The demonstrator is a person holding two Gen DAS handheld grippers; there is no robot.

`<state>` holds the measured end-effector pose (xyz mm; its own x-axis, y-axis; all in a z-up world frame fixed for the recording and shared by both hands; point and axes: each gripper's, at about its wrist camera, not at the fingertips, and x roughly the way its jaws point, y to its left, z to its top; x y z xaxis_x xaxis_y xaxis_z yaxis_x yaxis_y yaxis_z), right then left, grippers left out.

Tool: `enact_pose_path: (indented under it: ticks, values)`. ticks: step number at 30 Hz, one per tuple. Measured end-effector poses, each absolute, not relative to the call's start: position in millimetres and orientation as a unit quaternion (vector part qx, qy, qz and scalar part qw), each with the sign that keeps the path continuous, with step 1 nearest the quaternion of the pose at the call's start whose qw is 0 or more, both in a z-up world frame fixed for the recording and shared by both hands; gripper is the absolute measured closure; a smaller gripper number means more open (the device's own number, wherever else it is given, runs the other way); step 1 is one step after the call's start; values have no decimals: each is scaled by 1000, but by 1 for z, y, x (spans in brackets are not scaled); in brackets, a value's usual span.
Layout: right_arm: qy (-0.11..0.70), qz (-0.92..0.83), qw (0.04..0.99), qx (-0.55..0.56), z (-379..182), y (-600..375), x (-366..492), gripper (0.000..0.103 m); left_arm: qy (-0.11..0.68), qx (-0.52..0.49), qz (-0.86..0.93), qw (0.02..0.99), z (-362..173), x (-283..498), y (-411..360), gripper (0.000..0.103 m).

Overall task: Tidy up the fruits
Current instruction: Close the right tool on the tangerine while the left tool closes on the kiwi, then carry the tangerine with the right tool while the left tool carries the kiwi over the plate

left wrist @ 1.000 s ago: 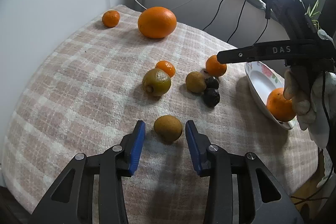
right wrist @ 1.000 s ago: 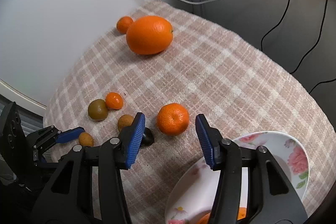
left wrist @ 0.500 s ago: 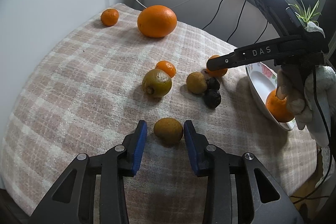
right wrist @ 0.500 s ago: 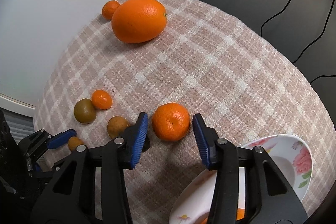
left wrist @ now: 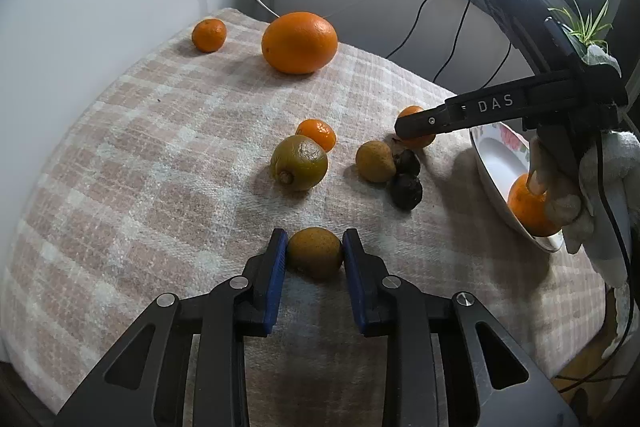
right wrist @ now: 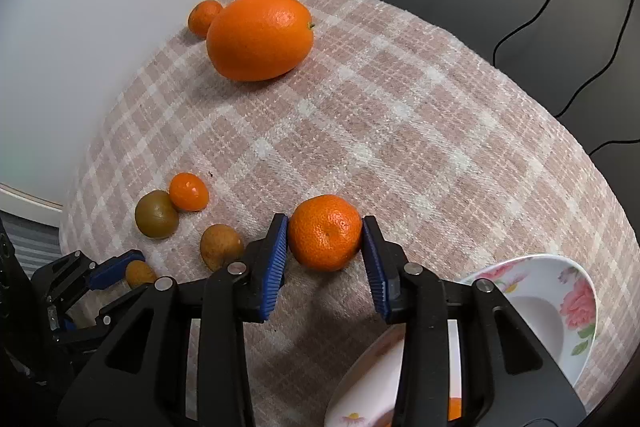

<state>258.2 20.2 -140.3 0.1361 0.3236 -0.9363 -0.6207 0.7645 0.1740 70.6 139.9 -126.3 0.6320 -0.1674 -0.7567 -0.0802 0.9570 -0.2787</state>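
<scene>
Two grips closing: left claw (left wrist: 315, 254) pinches small brown-orange round fruit (left wrist: 314, 251) nr counter's near edge; right claw (right wrist: 325, 242) squeezes bright orange mandarin (right wrist: 325, 231) by floral plate (right wrist: 568, 291). Both light, soft-skinned, roll-prone; hold across widest part, gently.

We count one large orange (left wrist: 299, 42); four small mandarins (left wrist: 209, 34); three brownish fruits (left wrist: 298, 163); two dark shrivelled fruits (left wrist: 406, 191); one flowered plate (right wrist: 560, 307); two grippers (left wrist: 315, 253).

Plaid cloth (left wrist: 168, 155) under scattered fruits (left wrist: 299, 42)
</scene>
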Motion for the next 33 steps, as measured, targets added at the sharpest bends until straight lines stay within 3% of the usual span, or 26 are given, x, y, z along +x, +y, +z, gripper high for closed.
enact_pose_path:
  ticks: [33]
  values:
    - [520, 296, 799, -55, -77, -123, 246, 65, 395, -144, -122, 899, -86, 95, 59, 77]
